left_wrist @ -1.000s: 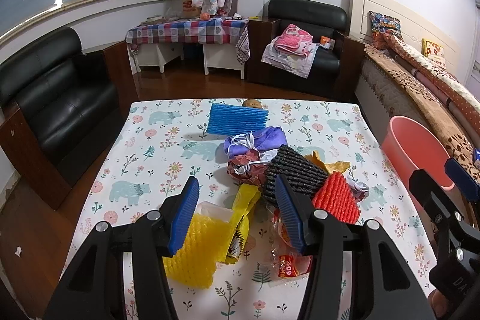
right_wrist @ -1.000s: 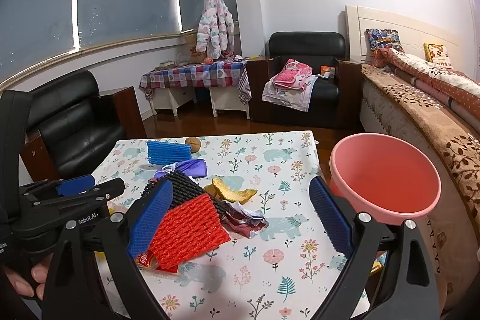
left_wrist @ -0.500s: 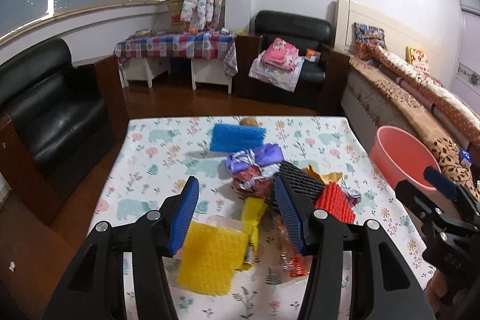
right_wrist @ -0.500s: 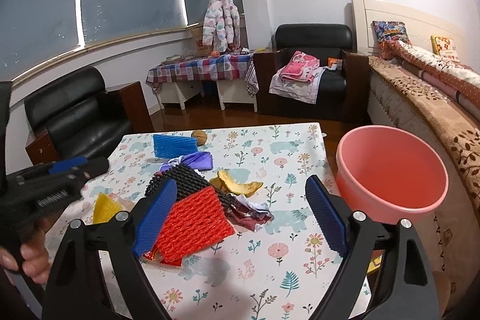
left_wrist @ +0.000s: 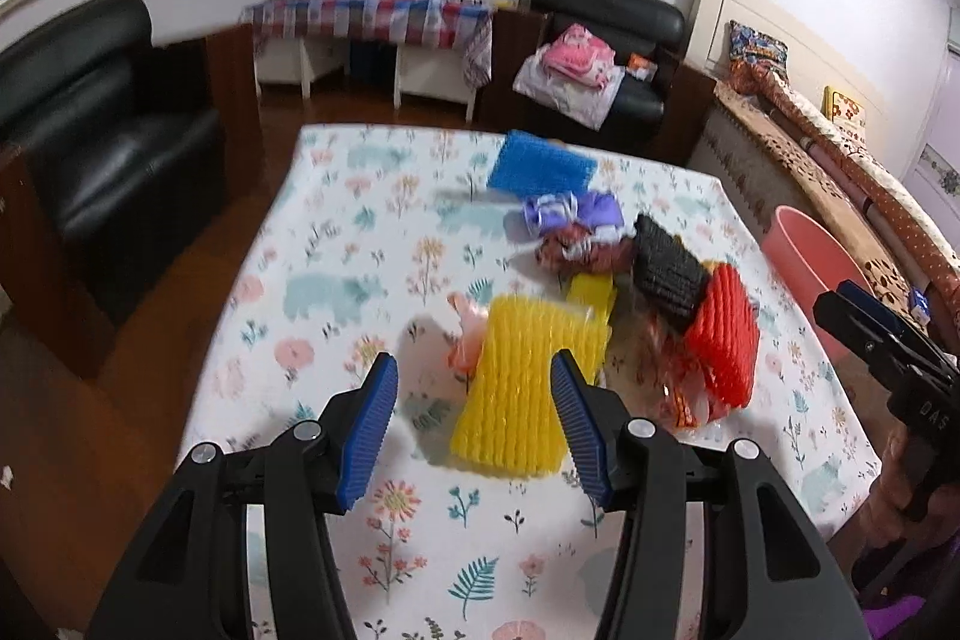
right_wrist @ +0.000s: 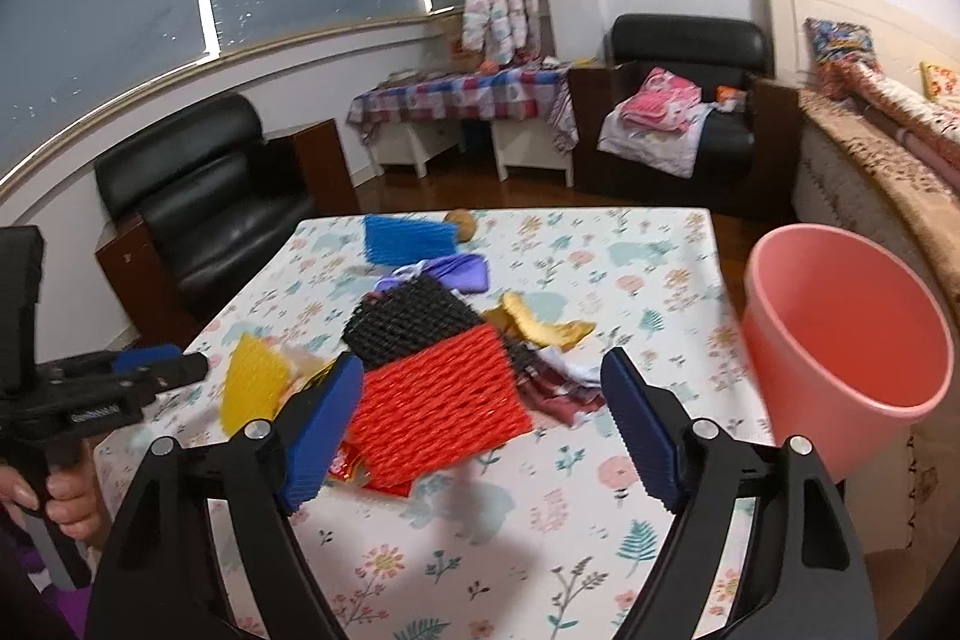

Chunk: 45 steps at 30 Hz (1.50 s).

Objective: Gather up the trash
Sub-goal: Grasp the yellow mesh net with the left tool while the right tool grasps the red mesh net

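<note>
Two grippers are hanging over a table [left_wrist: 336,244] covered in a flowered cloth, both with their jaws apart and nothing pressed between the pads. The left gripper [left_wrist: 474,430] is pointing down at a yellow foam net [left_wrist: 528,376] lying near the table's near edge; the net is showing partly between its blue fingers [left_wrist: 369,430], but whether they are touching it I cannot tell. The right gripper [right_wrist: 480,424] is standing wide, its jaws having just been closing a little, with a red foam net [right_wrist: 438,400] lying on the table ahead of the gap. A black foam net [right_wrist: 408,322] is lying against the red one toward the table's middle, a blue foam net [right_wrist: 408,238] is sitting by the far edge, and crumpled wrappers [right_wrist: 552,382] are heaped beside them (a purple scrap [right_wrist: 456,271] among them). A pink bucket [right_wrist: 840,340] is standing just off the table's right edge
</note>
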### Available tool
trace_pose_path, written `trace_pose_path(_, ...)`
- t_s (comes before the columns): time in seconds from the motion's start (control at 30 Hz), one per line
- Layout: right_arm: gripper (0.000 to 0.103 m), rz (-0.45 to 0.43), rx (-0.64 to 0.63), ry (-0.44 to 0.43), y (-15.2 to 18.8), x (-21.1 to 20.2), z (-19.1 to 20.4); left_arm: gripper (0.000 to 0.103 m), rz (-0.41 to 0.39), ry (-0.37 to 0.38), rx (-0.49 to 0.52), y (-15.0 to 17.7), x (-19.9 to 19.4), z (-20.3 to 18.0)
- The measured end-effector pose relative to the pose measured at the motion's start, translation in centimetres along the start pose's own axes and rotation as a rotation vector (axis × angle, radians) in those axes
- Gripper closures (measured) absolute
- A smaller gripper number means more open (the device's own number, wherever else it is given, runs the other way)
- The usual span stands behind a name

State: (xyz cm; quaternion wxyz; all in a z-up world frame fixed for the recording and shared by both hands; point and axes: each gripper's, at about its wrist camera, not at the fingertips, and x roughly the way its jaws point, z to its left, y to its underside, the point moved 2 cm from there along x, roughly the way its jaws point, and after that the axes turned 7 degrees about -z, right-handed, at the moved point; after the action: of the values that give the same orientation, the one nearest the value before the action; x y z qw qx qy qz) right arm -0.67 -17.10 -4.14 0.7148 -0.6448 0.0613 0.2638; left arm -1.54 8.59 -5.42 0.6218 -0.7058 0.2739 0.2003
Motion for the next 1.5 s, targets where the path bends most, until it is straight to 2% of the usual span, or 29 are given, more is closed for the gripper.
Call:
trace_pose_path(0.1, 0.021, 0.008, -0.002, -0.009, 0.1, 0.1, 0.1, 0.051, 0.028, 0.034, 0.013, 0.2, 1.0, -0.4)
trace_pose_path(0.43, 0.021, 0.053, 0.003, -0.037, 0.7, 0.8, 0.1, 0.051, 0.072, 0.037, 0.068, 0.9, 3.3, -1.5)
trace_pose_path(0.5, 0.021, 0.056, -0.006, -0.050, 0.8, 0.9, 0.4, 0.060, 0.080, 0.043, 0.069, 1.1, 3.5, -1.4)
trace_pose_path(0.57, 0.021, 0.059, -0.017, -0.060, 0.8, 1.0, 0.8, 0.076, 0.089, 0.053, 0.064, 1.3, 3.6, -1.4)
trace_pose_path(0.7, 0.021, 0.072, -0.036, -0.065, 1.0, 1.2, 1.2, 0.093, 0.085, 0.071, 0.053, 1.4, 3.7, -1.2)
trace_pose_path(0.9, 0.022, 0.125, 0.038, -0.074, 1.3, 2.0, -0.1, 0.094, 0.042, 0.100, 0.048, 0.9, 2.8, -1.3)
trace_pose_path(1.07, 0.023, 0.226, 0.094, -0.111, 2.4, 3.1, -0.8, 0.094, -0.013, 0.130, 0.041, -0.1, 1.9, -1.1)
trace_pose_path(1.23, 0.023, 0.315, 0.201, -0.171, 3.3, 4.8, -1.3, 0.094, -0.032, 0.142, 0.038, -0.4, 1.5, -1.0)
trace_pose_path(1.3, 0.026, 0.325, 0.256, -0.211, 3.1, 5.4, -1.3, 0.094, -0.029, 0.147, 0.033, -0.5, 1.6, -1.0)
trace_pose_path(1.37, 0.033, 0.337, 0.282, -0.220, 3.0, 6.0, -1.4, 0.094, -0.029, 0.150, 0.030, -0.4, 1.6, -0.9)
trace_pose_path(1.43, 0.053, 0.344, 0.304, -0.210, 3.0, 6.6, -1.5, 0.094, -0.036, 0.146, 0.031, -0.5, 1.4, -0.8)
trace_pose_path(1.5, 0.069, 0.331, 0.299, -0.191, 3.0, 6.7, -1.6, 0.094, -0.040, 0.146, 0.028, -0.7, 1.3, -0.7)
